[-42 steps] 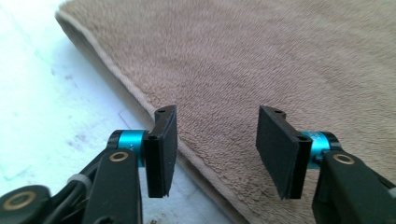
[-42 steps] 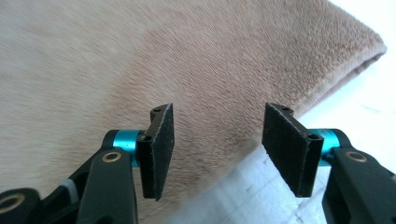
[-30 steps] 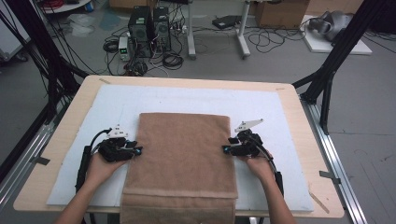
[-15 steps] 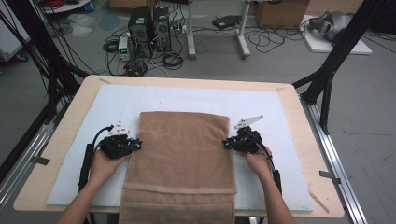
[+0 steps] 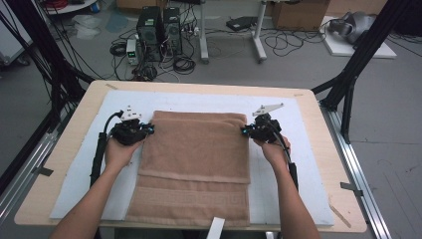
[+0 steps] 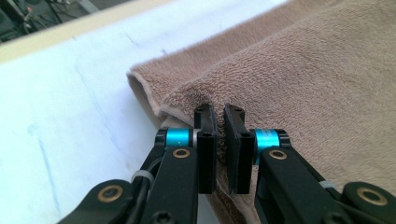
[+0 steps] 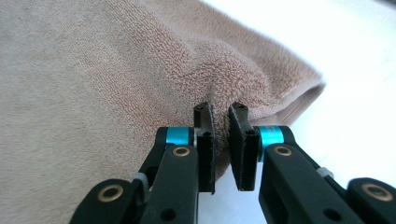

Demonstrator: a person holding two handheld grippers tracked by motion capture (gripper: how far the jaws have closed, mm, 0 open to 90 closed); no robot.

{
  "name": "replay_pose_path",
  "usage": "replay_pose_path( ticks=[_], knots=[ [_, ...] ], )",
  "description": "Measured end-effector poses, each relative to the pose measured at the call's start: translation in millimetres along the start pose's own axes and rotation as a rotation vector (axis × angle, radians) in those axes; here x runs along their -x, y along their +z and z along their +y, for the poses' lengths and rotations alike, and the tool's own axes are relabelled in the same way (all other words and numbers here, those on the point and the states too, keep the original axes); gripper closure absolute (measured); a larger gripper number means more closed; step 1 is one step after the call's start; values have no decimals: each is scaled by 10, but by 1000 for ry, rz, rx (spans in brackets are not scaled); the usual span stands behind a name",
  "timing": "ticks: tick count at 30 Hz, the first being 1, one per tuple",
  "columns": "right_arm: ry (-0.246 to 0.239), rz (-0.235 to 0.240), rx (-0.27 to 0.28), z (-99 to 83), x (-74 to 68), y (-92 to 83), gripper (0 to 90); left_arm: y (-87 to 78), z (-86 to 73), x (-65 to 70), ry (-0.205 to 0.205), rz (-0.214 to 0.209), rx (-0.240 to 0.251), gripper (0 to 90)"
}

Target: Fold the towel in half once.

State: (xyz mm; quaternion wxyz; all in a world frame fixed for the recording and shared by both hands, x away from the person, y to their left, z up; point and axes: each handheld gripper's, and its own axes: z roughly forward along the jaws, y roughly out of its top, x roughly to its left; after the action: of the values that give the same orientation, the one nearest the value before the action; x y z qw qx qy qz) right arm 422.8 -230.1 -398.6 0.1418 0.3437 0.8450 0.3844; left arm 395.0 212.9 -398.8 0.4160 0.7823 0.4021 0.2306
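The brown towel [image 5: 199,164] is laid flat on the white mat [image 5: 74,189] of the worktop [image 5: 59,144], its near end at the front edge. Its folded top layer is pinched at opposite side edges: the left tongs [image 5: 148,129] and right tongs [image 5: 244,131] are clamped on cloth, so the layer can be carried evenly, judged as a fold in progress.

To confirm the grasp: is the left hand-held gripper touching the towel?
Touching: in the left gripper view the left hand-held gripper pinches the towel edge.

Brown terry towel [image 5: 195,164], folded on the table.
Its upper layer is pinched up at both side edges.
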Motion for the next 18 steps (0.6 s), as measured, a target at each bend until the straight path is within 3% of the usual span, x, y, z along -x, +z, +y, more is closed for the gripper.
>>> replay_pose_path(
  ticks=[4, 6, 8, 11, 15, 18],
  knots=[
    [6, -20, -10, 86, 69, 36, 797, 90, 29, -34, -15, 3, -16, 827],
    [22, -35, -22, 64, 87, 85, 704, 125, -8, -51, -23, -1, -46, 757],
    [38, -29, -34, 32, 91, 91, 631, 87, -41, -75, -27, -19, -38, 706],
    [51, -38, 17, -13, 83, -42, 571, -45, -68, -97, -33, -33, -11, 641],
    [51, -1, 76, -74, 15, -263, 543, -219, -133, -58, -13, -71, 21, 619],
    [19, 18, 69, -149, -104, -335, 514, -266, -228, -2, 0, -97, 6, 609]
  ],
)
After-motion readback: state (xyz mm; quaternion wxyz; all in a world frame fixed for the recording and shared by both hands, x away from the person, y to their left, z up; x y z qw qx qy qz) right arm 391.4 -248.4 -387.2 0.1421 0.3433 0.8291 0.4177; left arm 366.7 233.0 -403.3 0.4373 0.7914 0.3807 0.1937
